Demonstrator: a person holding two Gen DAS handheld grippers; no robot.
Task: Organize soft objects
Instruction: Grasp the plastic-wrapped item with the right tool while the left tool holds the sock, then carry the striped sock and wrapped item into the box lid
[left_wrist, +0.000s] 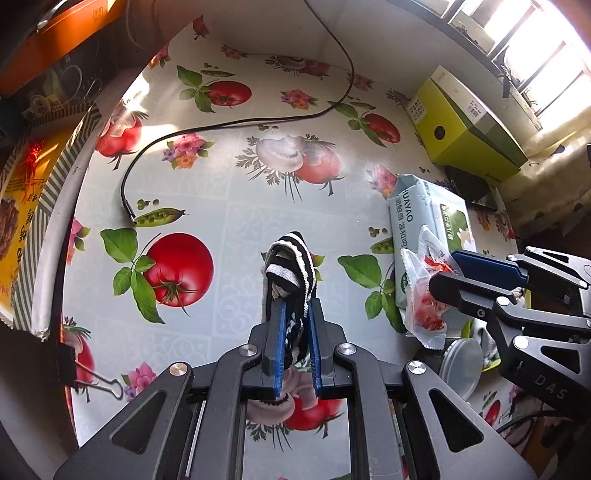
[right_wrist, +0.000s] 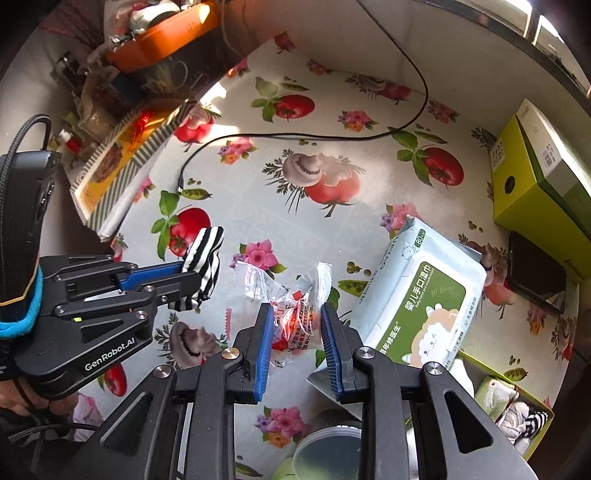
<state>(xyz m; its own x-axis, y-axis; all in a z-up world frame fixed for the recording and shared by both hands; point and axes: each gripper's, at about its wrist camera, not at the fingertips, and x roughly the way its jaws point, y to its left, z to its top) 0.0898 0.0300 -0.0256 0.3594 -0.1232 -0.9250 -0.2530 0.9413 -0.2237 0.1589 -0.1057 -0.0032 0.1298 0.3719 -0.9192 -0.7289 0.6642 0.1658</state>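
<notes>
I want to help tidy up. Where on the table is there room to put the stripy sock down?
The widest bare patch is the middle of the table, between the black cable and the wipes pack. It is crowded by the wipes: a snack wrapper, a round lid and a green box.

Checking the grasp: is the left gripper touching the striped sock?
Touching: the left wrist view shows the left gripper clamped on the striped sock.
</notes>
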